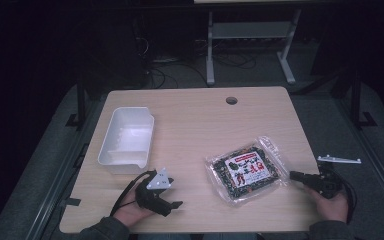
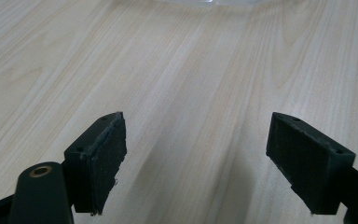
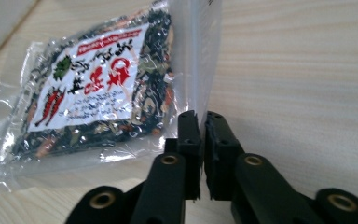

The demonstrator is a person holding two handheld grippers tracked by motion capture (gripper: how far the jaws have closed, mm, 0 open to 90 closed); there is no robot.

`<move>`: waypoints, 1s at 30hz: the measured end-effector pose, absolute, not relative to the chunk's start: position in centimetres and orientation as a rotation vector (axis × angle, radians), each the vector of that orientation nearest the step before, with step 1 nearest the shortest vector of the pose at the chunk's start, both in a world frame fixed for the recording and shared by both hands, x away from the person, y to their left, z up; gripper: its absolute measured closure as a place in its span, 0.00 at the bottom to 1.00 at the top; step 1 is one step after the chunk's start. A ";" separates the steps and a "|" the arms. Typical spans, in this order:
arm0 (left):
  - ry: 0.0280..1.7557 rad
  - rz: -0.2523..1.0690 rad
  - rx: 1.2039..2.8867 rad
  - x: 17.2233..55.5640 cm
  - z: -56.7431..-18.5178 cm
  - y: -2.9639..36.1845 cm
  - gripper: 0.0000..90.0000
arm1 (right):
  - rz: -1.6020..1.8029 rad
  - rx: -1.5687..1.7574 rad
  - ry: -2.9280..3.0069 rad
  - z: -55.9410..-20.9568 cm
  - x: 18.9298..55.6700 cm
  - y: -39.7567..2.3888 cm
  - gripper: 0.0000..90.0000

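Your right gripper [image 3: 201, 122] had its jaws pinched on the clear sealed edge of the snack packet [image 3: 91, 88], that edge standing up between the pads. Part of the plastic ran out of the right gripper view, and the printed text was too blurred to read. Seen from above, the packet [image 1: 245, 171] lay flat at the table's [image 1: 195, 125] near right, its long axis slanting from near left to far right. Your left gripper [image 1: 169, 198] sat near left, jaws spread over bare wood, below the white plastic bin [image 1: 127, 140].
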State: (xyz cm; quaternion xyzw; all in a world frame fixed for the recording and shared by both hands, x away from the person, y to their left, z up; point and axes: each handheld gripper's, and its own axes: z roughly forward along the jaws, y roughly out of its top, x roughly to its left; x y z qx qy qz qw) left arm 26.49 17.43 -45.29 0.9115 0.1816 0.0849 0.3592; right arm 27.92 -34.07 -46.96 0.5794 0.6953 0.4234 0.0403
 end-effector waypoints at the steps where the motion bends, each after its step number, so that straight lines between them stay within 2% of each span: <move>1: 0.468 0.216 2.348 26.5 -45.3 17.4 0.22 | 1.303 1.767 2.125 -46.8 27.9 -34.0 0.98; 5: 0.472 0.212 2.341 26.6 -45.2 17.5 0.22 | 1.308 1.738 2.125 -46.4 27.8 -33.8 0.99; 12: 0.486 0.206 2.319 26.9 -45.1 17.5 0.22 | 1.377 1.593 2.140 -43.3 27.6 -33.0 0.99; 30: 0.513 0.176 2.219 28.0 -43.9 17.1 0.22 | 1.594 1.128 2.332 -35.8 28.7 -27.4 1.00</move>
